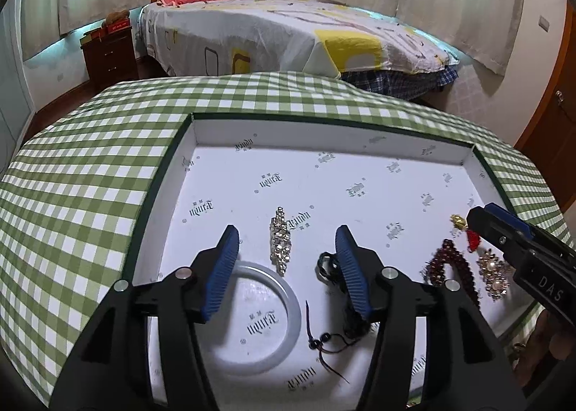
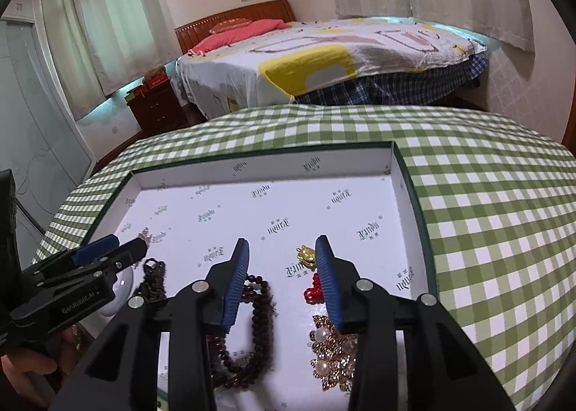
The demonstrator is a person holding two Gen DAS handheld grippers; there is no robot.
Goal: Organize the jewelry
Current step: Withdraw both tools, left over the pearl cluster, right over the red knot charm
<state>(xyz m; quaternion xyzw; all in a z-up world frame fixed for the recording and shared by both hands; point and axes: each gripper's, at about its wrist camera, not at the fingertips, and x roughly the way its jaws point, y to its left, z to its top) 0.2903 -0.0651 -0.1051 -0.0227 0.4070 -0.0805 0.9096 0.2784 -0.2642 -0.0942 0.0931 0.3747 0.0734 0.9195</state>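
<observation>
A: Right wrist view: where does the gold charm [image 2: 306,255] lie from the right claw [image 2: 282,249]?

B: Just ahead, close inside the right-hand finger, in the tray [image 2: 396,162] near its right wall. The red bead piece [image 2: 312,290] sits right behind it, toward the near edge.

A: And the claw?

B: The right claw is wide open, holding nothing. I judge it the nearer one for the charm.

A: The left one?

B: The left claw [image 1: 286,240] is also spread wide and empty. The rhinestone clip [image 1: 280,240] lies between its fingers, long axis running away toward the far wall; the white bangle [image 1: 293,303] lies nearer the near-left corner.
</observation>
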